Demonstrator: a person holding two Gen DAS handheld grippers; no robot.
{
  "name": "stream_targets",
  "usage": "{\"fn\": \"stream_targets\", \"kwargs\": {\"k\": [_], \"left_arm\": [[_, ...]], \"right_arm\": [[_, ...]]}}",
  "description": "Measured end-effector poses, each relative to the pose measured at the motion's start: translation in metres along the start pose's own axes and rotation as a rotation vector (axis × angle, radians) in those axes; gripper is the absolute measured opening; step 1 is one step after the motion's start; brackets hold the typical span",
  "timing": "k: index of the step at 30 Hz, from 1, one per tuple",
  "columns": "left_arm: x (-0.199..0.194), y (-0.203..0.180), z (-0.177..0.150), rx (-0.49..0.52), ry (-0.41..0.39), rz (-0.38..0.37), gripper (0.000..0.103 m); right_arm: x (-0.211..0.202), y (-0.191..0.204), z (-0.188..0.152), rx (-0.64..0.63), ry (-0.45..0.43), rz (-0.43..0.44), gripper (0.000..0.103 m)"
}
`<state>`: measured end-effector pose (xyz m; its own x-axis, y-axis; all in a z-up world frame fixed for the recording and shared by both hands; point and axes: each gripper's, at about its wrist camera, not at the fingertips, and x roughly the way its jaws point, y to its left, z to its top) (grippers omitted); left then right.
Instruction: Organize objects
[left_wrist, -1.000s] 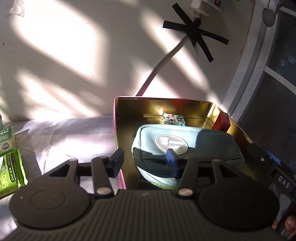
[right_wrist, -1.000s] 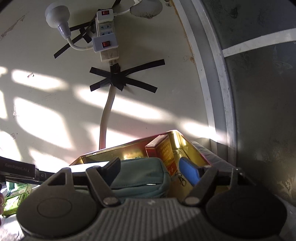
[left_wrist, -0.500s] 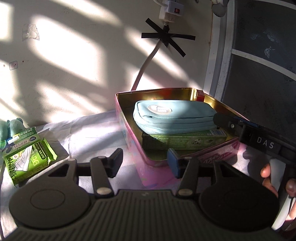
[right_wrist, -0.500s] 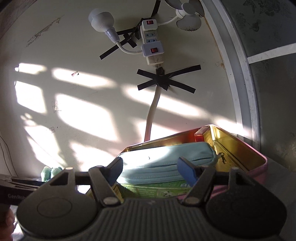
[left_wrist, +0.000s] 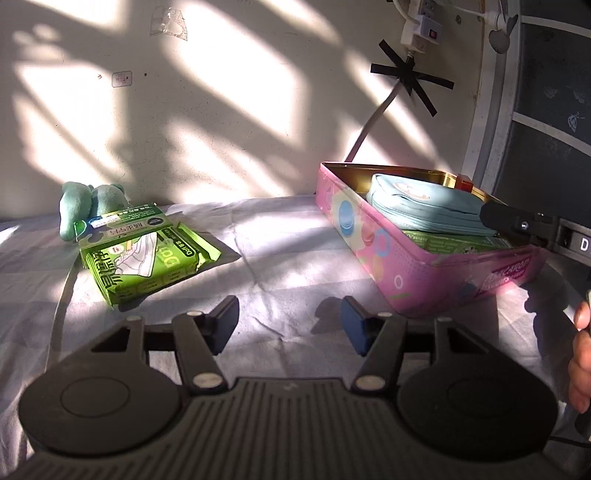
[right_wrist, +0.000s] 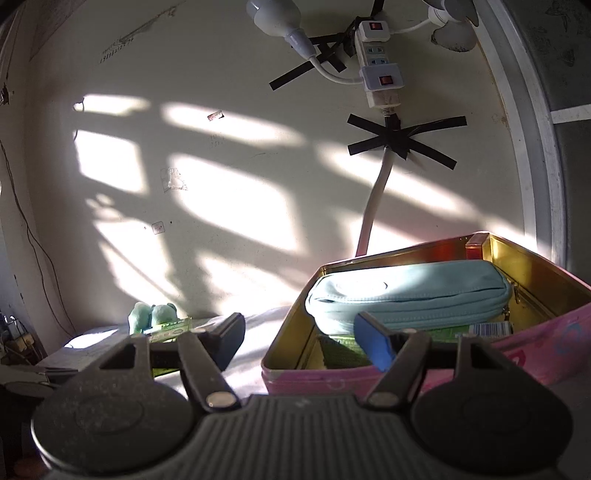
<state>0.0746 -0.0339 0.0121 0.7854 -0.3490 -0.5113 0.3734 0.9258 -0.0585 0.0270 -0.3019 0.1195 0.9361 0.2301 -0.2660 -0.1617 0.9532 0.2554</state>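
Observation:
A pink tin box stands on the white cloth at the right, holding a light blue pouch on top of a green box. The tin and the pouch also show in the right wrist view. A green packet lies at the left with a teal plush toy behind it. My left gripper is open and empty above the cloth between packet and tin. My right gripper is open and empty at the tin's near left corner.
A wall with a taped cable and a power strip rises behind the table. A dark window frame stands at the right. The right gripper's body reaches over the tin's right side.
Both grippers have pulled back from the tin and moved left. The pouch stays in the tin. The green packet and the plush toy have come into view.

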Motion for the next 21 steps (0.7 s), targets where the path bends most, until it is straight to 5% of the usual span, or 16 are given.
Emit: {"fn": "stream_targets", "kwargs": {"k": [8, 21], "left_arm": [[0.002, 0.054, -0.017, -0.099, 0.007, 0.109, 0.063], [-0.007, 0.026, -0.029, 0.005, -0.085, -0.091, 0.072]], "right_arm": [[0.015, 0.045, -0.021, -0.101, 0.05, 0.078, 0.068], [0.011, 0.042, -0.028, -0.086, -0.028, -0.025, 0.07]]}}
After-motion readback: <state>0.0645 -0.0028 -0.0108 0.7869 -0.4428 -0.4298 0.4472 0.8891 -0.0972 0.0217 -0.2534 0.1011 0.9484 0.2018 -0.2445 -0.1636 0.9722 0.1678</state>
